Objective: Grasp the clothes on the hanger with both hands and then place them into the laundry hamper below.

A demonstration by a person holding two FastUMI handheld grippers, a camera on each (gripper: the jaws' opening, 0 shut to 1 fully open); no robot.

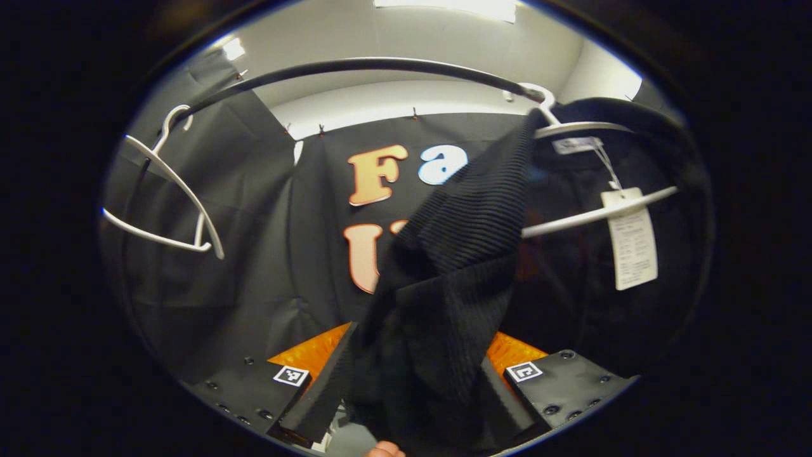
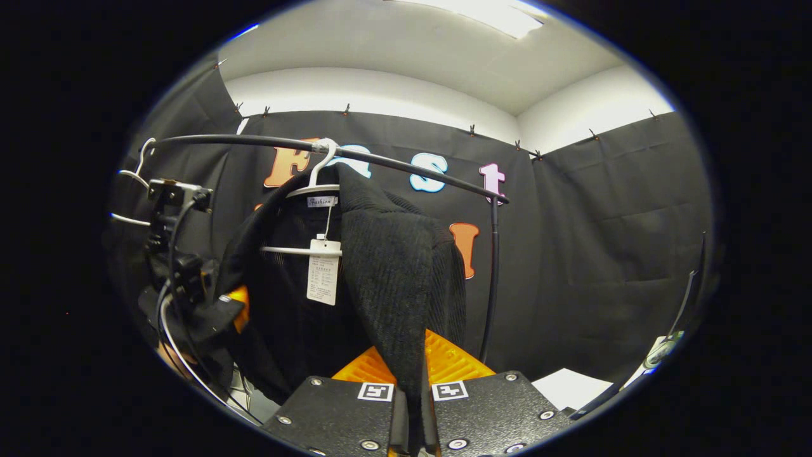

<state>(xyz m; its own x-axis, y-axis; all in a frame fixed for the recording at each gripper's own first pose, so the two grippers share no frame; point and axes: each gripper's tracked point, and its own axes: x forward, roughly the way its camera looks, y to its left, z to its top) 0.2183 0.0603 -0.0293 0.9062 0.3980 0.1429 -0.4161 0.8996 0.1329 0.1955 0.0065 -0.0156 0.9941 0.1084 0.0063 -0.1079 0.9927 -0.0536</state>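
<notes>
Hanging from a white hanger (image 2: 315,187) on the black rail (image 2: 266,143), the black ribbed garment (image 2: 393,266) is gripped on both sides. Below the rail, the right tool (image 2: 412,406) is clenched on a fold of its fabric, and the left tool (image 1: 415,387) has cloth bunched between its fingers. Left of the garment, an empty hanger (image 1: 166,190) dangles from the rail.

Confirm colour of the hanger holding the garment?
White hanger; clearest in right gripper view.
</notes>
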